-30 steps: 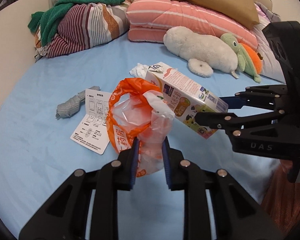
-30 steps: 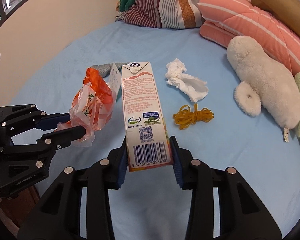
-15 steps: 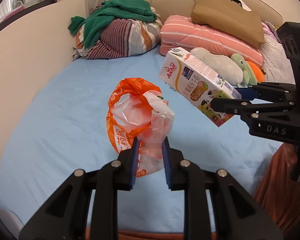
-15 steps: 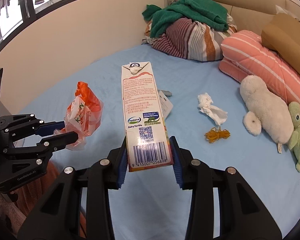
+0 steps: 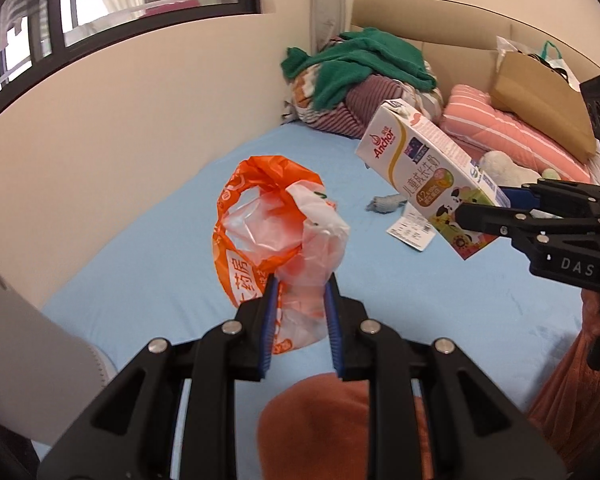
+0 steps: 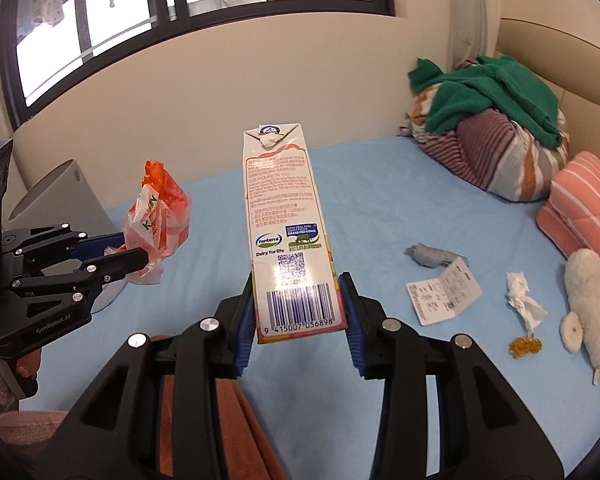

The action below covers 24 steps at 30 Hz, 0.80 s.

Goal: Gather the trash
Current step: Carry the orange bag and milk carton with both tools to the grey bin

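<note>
Both grippers loaded above the light-blue bed sheet (image 5: 380, 300).
We clamp the crumpled orange-and-clear plastic bag (image 5: 276, 236) in the left gripper (image 5: 300, 312); the right gripper (image 6: 300, 312) grips the tall white-and-red milk carton (image 6: 284, 224).

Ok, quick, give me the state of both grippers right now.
Left gripper: shut on the orange plastic bag, held above the bed.
Right gripper: shut on the milk carton at its barcode end.

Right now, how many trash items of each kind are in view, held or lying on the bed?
Held in a tool: 2 (orange plastic bag, milk carton)
Paper on the bed: 2 (leaflet, crumpled tissue)
Rubber bands: 1 bunch
Total: 5
</note>
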Motion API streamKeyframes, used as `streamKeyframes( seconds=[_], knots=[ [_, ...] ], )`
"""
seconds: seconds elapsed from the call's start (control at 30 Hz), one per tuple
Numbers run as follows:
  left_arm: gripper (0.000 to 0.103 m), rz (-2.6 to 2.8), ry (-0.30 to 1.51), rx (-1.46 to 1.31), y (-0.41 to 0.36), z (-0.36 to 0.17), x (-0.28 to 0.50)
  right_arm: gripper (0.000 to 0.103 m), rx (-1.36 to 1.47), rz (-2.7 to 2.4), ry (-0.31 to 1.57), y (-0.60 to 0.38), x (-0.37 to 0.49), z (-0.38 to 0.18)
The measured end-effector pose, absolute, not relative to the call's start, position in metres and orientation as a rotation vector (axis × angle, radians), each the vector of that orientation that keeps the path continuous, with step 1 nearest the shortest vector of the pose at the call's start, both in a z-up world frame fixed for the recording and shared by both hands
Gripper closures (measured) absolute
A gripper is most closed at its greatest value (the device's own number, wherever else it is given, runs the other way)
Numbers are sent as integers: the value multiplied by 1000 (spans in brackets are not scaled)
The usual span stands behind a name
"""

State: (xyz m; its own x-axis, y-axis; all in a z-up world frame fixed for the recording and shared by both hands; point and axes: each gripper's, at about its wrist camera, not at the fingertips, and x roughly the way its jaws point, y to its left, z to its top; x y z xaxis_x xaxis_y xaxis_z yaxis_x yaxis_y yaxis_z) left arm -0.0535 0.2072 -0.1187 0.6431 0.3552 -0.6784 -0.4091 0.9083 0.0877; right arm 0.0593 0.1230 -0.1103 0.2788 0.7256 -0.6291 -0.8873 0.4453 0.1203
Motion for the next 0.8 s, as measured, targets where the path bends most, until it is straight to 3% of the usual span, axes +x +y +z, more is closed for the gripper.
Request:
streamKeyframes(
  seconds=[0.8],
  knots=[
    [80,1068,595,-201,309,-32,-253,66,-452,1704,467,310,-112,-13]
  ],
)
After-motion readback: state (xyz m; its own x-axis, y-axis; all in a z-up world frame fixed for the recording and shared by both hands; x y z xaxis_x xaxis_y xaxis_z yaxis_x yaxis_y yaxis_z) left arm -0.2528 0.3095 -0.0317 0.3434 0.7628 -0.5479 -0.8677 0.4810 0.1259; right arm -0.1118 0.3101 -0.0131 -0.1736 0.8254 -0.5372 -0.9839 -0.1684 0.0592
